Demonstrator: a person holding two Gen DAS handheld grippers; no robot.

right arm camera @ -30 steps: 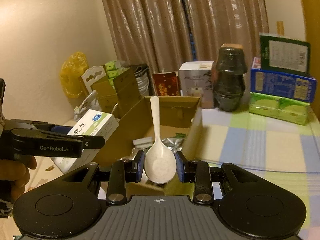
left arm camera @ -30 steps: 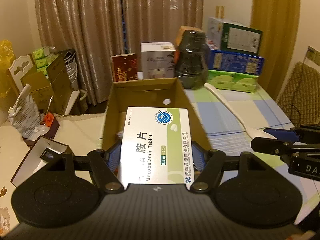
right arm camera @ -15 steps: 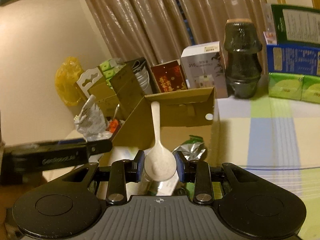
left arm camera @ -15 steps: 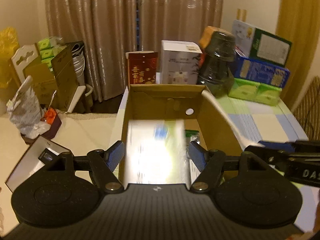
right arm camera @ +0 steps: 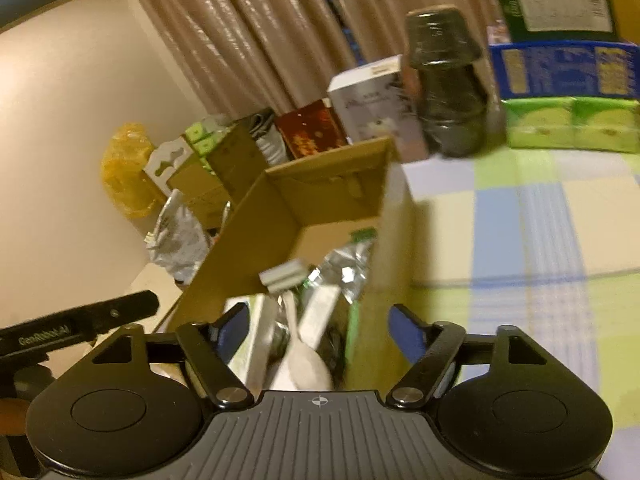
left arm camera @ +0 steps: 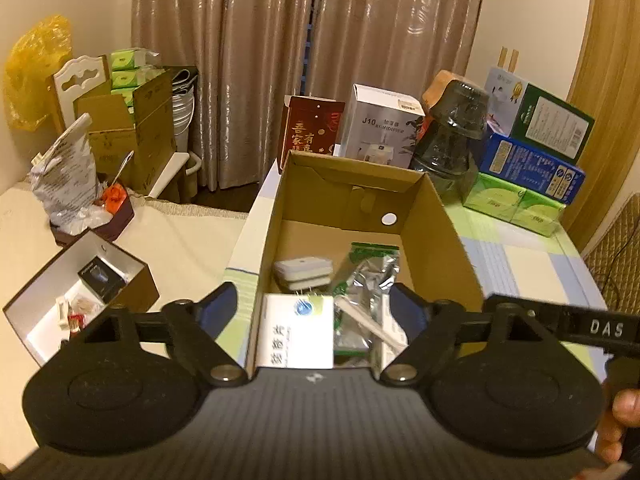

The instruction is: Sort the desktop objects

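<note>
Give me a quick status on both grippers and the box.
Left gripper and right gripper jaws opening, nothing gripped. Tablet box and white spoon lie in the cardboard box. Nothing blocking.

The right wrist view is smeared by motion: print on the white box, the red box and the blue carton cannot be read. The white spoon has its bowl partly hidden behind the camera body. In the left wrist view, the tablet box is cut off at its near end by the gripper body, and its small print is illegible. A hand is clipped by the right edge.
</note>
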